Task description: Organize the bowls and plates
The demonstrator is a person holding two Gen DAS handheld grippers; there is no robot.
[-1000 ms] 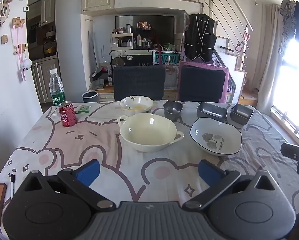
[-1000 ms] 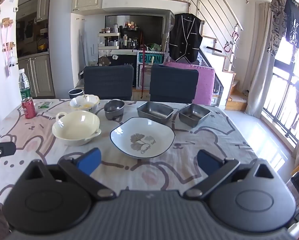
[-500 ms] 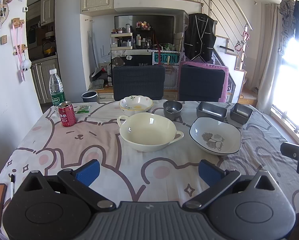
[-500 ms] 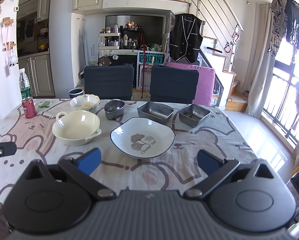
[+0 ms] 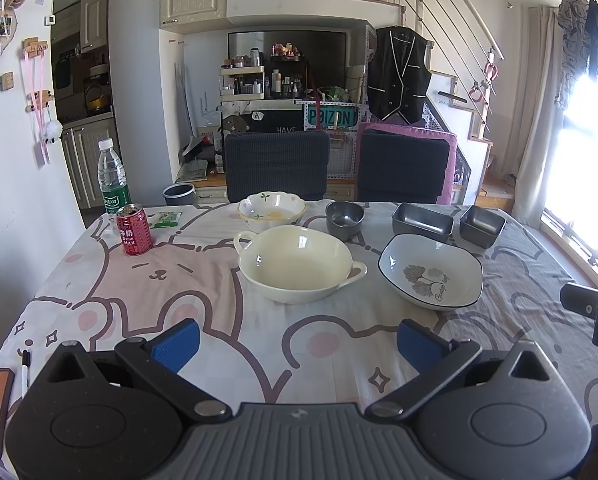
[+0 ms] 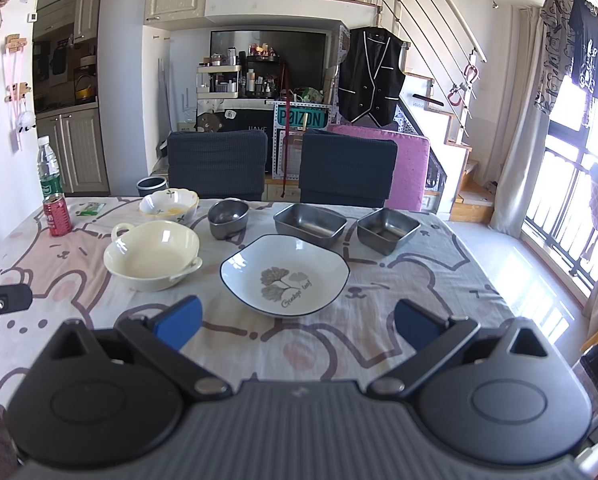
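Right of cream two-handled bowl [image 5: 297, 264]: leaf-print plate [image 6: 285, 274]. Probably glazed ceramic, rigid, slick, breakable; best gripped at rim. Left gripper [image 5: 297, 340] and right gripper [image 6: 295, 322] both spread wide, empty.

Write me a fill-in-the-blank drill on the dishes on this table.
1. The cream bowl has ___ handles.
2. The white plate bears a ___ print.
3. The red can stands in front of a water ___.
4. Both the left tongs and right tongs hold ___.

Missing: two; leaf; bottle; nothing
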